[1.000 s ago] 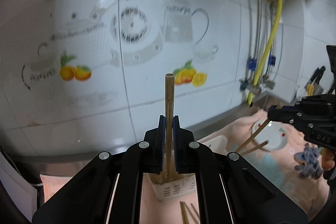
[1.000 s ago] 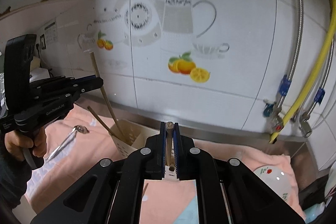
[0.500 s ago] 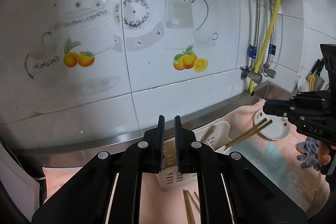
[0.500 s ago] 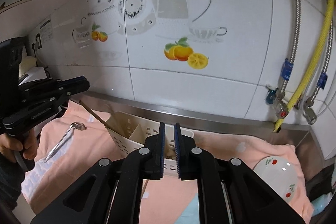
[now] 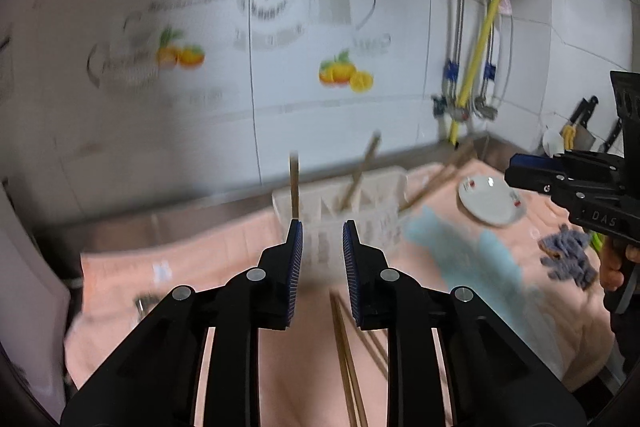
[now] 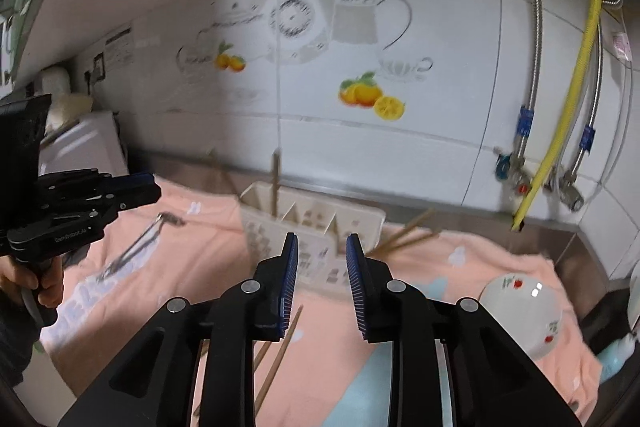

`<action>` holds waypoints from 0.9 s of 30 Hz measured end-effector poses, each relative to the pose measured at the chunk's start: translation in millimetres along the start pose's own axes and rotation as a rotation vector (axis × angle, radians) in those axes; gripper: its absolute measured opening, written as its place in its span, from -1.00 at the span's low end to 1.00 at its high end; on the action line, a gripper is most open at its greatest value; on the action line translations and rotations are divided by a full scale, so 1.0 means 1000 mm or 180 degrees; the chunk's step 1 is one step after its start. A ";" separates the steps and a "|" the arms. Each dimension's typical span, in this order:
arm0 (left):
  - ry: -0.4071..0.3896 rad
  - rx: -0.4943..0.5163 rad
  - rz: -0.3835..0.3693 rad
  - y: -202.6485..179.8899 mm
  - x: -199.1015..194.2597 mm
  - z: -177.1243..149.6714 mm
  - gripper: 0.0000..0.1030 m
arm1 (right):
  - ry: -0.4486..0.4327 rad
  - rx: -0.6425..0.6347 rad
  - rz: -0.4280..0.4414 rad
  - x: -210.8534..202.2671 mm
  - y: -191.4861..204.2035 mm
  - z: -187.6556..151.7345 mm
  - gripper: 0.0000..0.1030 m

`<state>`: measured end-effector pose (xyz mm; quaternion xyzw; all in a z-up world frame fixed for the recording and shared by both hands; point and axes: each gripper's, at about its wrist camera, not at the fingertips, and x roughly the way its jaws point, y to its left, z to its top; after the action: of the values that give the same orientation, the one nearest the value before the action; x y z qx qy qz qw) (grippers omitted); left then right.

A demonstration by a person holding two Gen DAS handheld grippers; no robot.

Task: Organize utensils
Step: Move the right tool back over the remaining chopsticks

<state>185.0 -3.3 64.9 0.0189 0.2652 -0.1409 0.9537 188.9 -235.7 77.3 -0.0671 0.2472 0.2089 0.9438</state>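
A white slotted utensil caddy (image 5: 376, 227) (image 6: 260, 231) stands on the pink cloth by the tiled wall. One chopstick (image 5: 295, 183) (image 6: 275, 183) stands upright in it, another (image 5: 362, 167) leans, and two more (image 5: 436, 183) (image 6: 408, 235) stick out to its right. Loose chopsticks (image 5: 348, 359) (image 6: 280, 355) lie on the cloth under the grippers. My left gripper (image 5: 322, 227) (image 6: 140, 187) is short of the caddy, its jaws opening with nothing between them. My right gripper (image 6: 322, 243) (image 5: 516, 171) is also in front of the caddy, its jaws opening and empty.
A metal spoon (image 6: 136, 243) lies on the cloth left of the caddy. A white plate (image 5: 490, 205) and a grey rag (image 5: 568, 259) lie to the right, with a small bowl (image 6: 520, 311) nearer. A yellow hose (image 6: 568, 107) and pipes run down the wall.
A second ago each gripper was shut on a chopstick over the caddy. Both chopsticks are released into the caddy, both pairs of jaws have parted, and both grippers have drawn back and sunk.
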 end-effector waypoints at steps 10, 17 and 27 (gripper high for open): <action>0.0566 -0.0258 -0.0204 0.005 0.015 -0.094 -0.60 | 0.0352 0.0135 0.0158 0.009 0.038 -0.088 -0.41; 0.0868 -0.0332 -0.0366 -0.004 0.031 -0.143 -0.60 | 0.0558 0.0230 0.0163 0.018 0.055 -0.129 -0.41; 0.1080 -0.0387 -0.0381 -0.006 0.053 -0.169 -0.67 | 0.0784 0.0405 0.0137 0.033 0.059 -0.165 -0.41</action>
<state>141.8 -4.2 -107.1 -0.0310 0.4308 -0.1758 0.8846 118.0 -208.6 -83.8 -0.0270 0.3754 0.2031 0.9039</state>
